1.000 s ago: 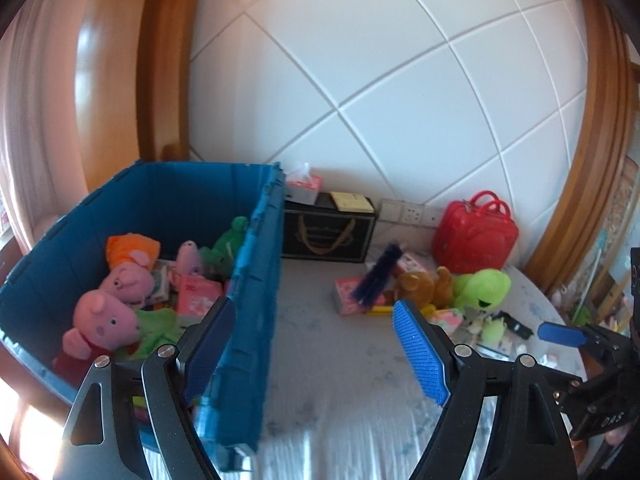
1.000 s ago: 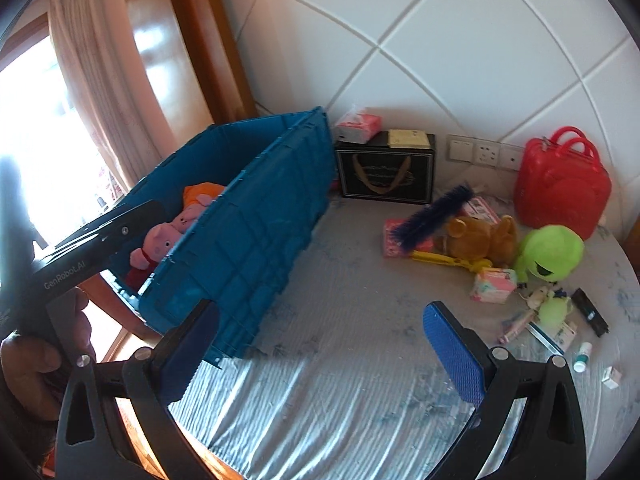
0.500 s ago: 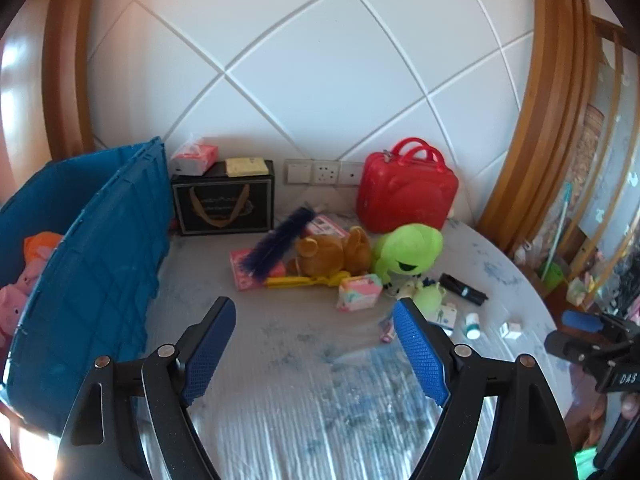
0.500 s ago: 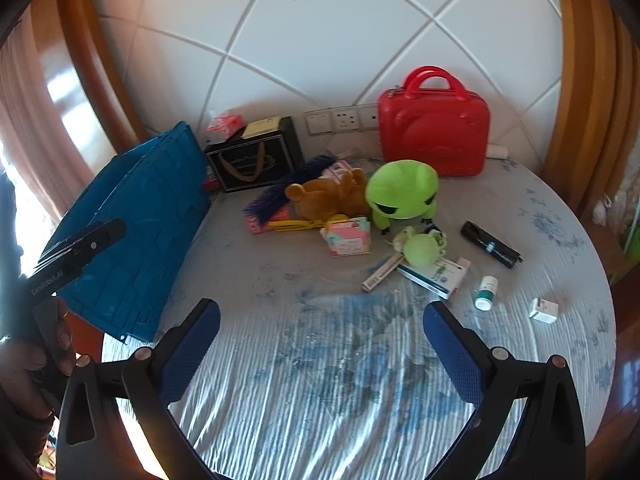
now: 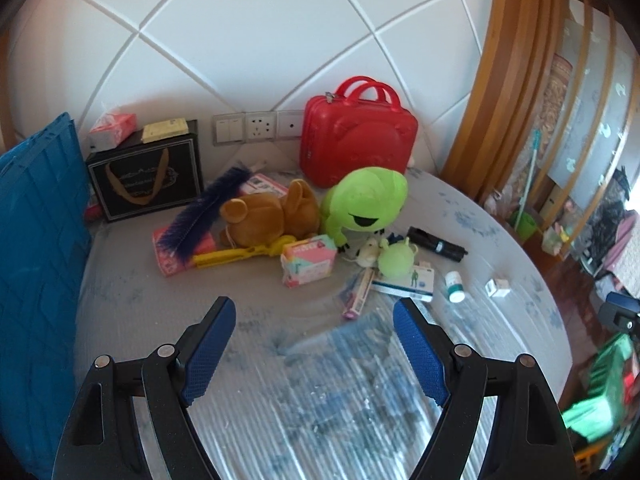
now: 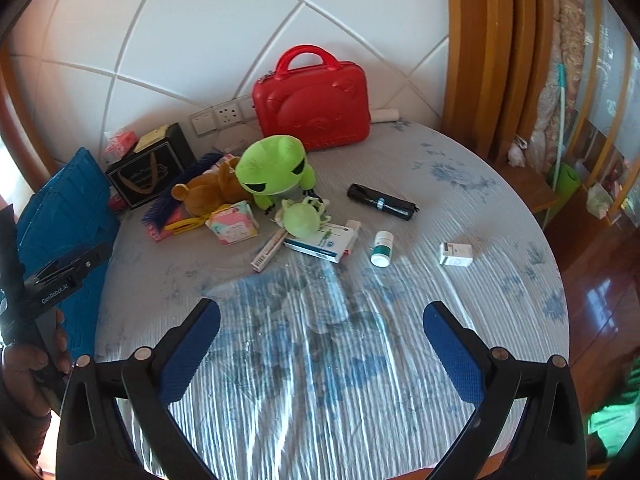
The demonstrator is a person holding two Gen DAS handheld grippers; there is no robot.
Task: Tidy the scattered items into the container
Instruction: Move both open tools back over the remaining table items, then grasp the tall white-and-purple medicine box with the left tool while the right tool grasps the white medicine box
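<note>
Left gripper (image 5: 314,320) and right gripper (image 6: 322,322) both stand wide open, holding nothing, above the near tablecloth (image 6: 500,208). The scattered toys, including the green frog plush (image 5: 366,204), lie farther ahead. The blue crate (image 5: 38,240) stands at far left.

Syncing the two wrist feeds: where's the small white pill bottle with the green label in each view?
Left wrist: the pill bottle lies right of centre, just right of the flat white-and-blue box.
Right wrist: the pill bottle lies near centre, right of that same box.
Shared landmark: the red case standing against the back wall.
</note>
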